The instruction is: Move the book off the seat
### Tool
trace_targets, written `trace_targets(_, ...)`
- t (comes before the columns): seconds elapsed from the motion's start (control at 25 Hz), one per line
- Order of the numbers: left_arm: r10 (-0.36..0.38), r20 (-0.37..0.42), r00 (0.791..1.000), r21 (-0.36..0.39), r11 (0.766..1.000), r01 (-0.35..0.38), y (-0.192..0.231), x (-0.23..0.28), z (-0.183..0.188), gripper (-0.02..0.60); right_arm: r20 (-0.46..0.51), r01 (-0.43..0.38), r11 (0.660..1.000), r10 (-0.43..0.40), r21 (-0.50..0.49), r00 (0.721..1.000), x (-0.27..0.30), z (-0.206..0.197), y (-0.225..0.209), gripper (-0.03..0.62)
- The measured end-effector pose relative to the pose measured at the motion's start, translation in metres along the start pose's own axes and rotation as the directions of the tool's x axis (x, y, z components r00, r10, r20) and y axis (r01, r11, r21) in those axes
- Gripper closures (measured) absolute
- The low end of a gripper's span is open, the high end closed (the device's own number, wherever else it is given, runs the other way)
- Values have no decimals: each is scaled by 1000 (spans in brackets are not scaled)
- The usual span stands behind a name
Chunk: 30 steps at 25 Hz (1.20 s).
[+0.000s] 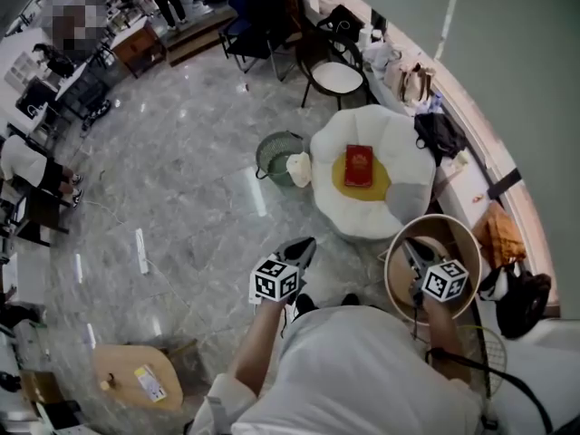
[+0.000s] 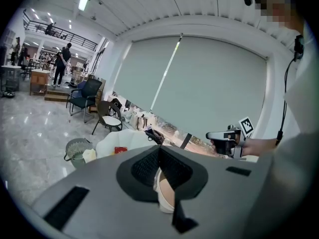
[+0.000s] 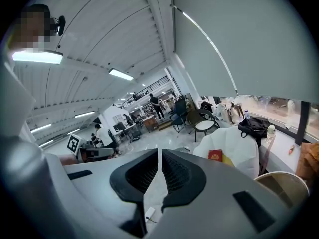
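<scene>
Book, red, flat on white seat.

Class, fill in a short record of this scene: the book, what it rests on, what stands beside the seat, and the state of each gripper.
Book: red book, lying flat, not yet moved
Rests on: yellow cushion on the white petal-shaped seat
Beside the seat: wire basket on the floor, to the seat's left in the head view
Left hand: left gripper, jaws together, holding nothing, short of the seat
Right hand: right gripper, jaws together, holding nothing, short of the seat
</scene>
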<state>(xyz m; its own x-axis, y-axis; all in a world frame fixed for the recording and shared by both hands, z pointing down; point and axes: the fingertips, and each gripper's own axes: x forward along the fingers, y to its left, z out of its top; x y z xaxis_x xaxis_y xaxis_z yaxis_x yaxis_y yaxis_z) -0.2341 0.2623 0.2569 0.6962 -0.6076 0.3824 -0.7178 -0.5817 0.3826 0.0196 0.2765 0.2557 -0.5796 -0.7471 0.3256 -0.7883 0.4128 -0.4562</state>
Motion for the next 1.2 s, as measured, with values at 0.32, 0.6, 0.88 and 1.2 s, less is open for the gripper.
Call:
trace_targets(0.32,36,3,999,0,999,-36,-18,10,-6,580,-53,-50,998,49,-24,997,-4,-5,-18,543)
trace_targets(0.6,45,-10,999,-16,999,-46,-25,16,-14,580,-68,-48,999,47,-13,997,-7,-5,-27,543)
trace_targets(0.88,23,-27,999,-1,1000,-23,-22,35,-10,580,-70,-29,1000,29,-4,997,-3,-5,-36,543)
trace_targets(1.2,-12,-42,999,17,1000,13,1,58,8,580,-87,4,1000,-4,7,996,20,1,-44,543)
